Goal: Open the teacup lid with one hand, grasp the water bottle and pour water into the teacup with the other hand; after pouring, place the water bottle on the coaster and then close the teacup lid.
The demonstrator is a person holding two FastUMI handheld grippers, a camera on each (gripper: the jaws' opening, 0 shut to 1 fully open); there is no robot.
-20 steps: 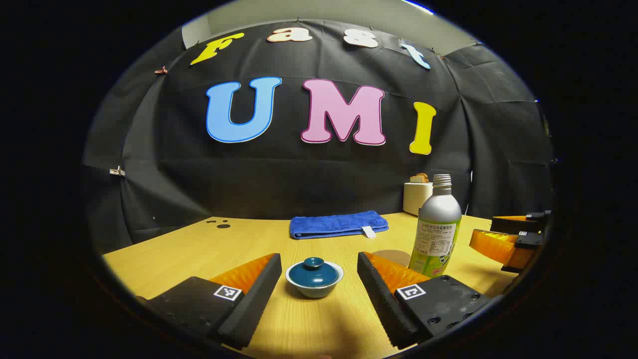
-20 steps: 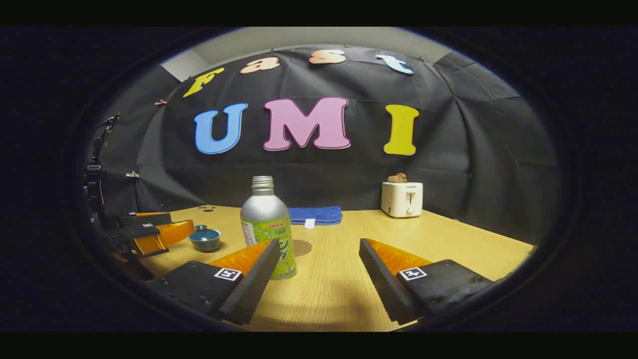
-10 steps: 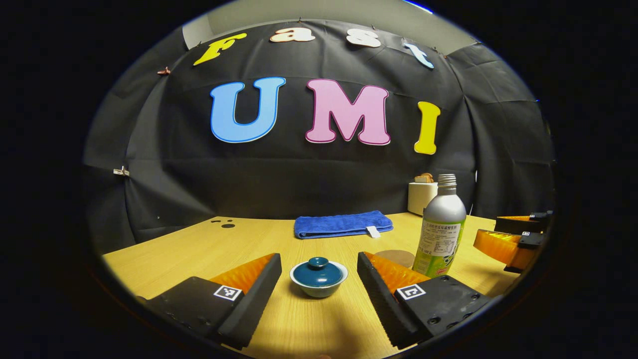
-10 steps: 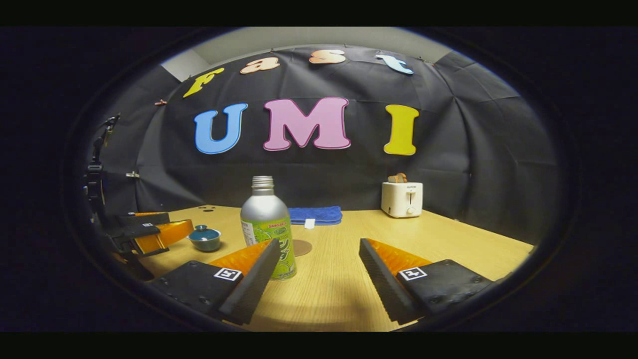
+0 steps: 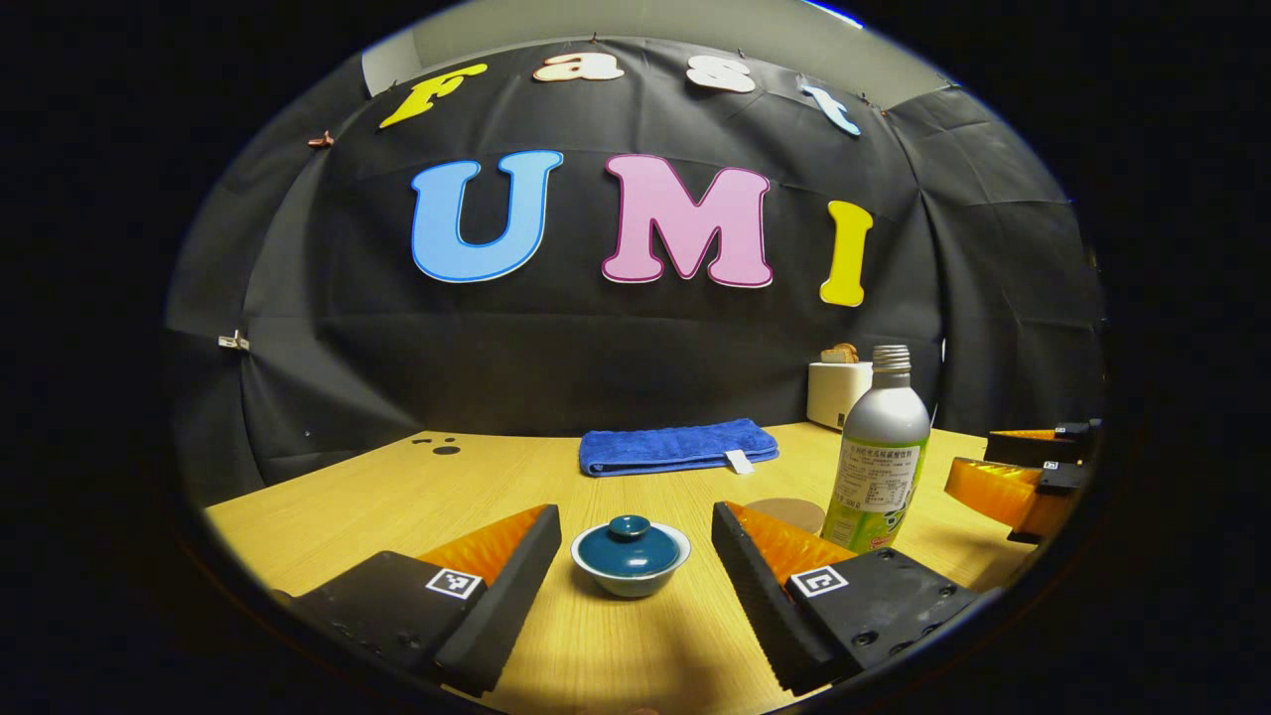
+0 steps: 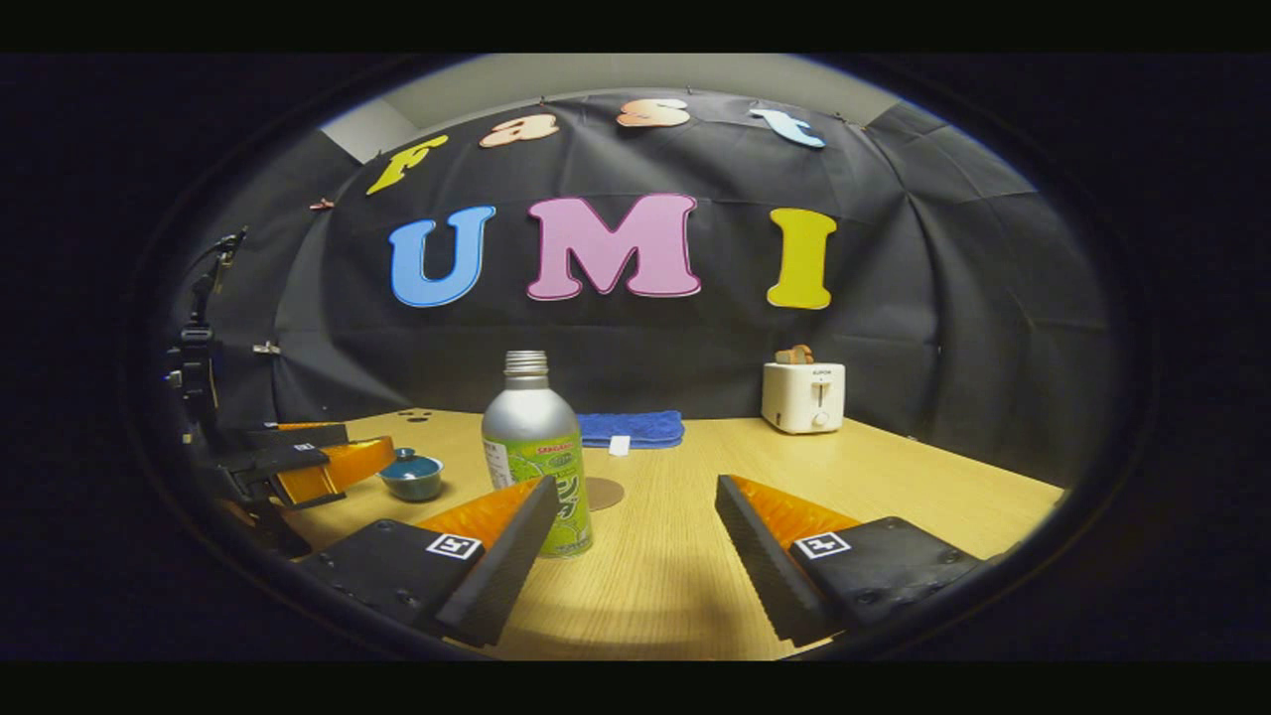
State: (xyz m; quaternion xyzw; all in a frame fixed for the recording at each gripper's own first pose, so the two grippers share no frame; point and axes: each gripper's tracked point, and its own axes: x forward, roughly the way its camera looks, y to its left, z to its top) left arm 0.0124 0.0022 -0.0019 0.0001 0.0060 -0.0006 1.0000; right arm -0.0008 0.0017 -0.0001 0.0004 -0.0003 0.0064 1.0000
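The left gripper [image 5: 635,571] is held low and level, its two fingers spread wide apart with nothing between them touching. The right gripper [image 6: 635,556] is also low and level, fingers wide apart. Off to its left side sits the other claw.

Nothing legible. The print on the water bottle [image 6: 529,412] label [image 6: 541,469] is too small to read, as are the mark on the toaster [image 6: 803,396] front and the towel [image 5: 675,446] tag [image 5: 736,461].

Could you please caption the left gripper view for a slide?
Open left gripper frames a lidded teal teacup on the wooden table.
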